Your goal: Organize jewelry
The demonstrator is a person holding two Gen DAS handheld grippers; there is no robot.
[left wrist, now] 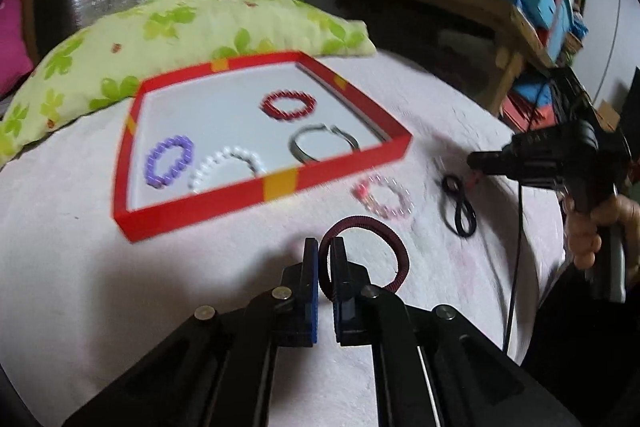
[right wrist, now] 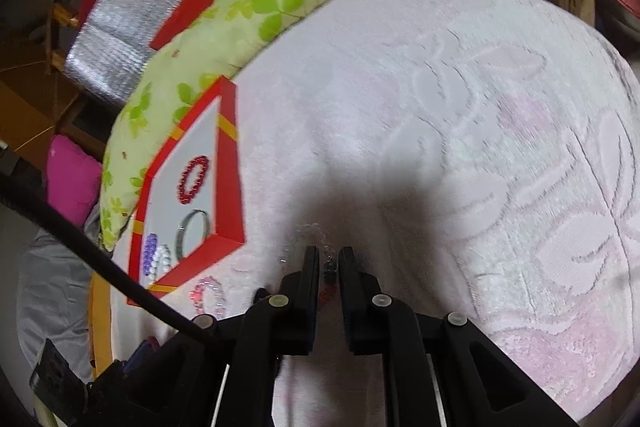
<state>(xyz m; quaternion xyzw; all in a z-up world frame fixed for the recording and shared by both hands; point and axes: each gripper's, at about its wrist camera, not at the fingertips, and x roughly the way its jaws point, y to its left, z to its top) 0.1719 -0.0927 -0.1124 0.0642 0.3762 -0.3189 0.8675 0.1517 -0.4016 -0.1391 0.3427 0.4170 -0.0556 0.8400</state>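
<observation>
Between the left gripper's [left wrist: 328, 259] closed pads a dark red hair band [left wrist: 362, 253] is pinched, just short of the red tray [left wrist: 256, 189]; it is light, soft and slack, best gripped across the cord. Something small and beaded, perhaps, is clamped in the right gripper [right wrist: 329, 267].

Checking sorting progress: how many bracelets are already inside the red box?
4: dark red beaded bracelet at the back, silver bangle near the right wall, white pearl bracelet and purple beaded bracelet along the front. None seems hidden.
</observation>
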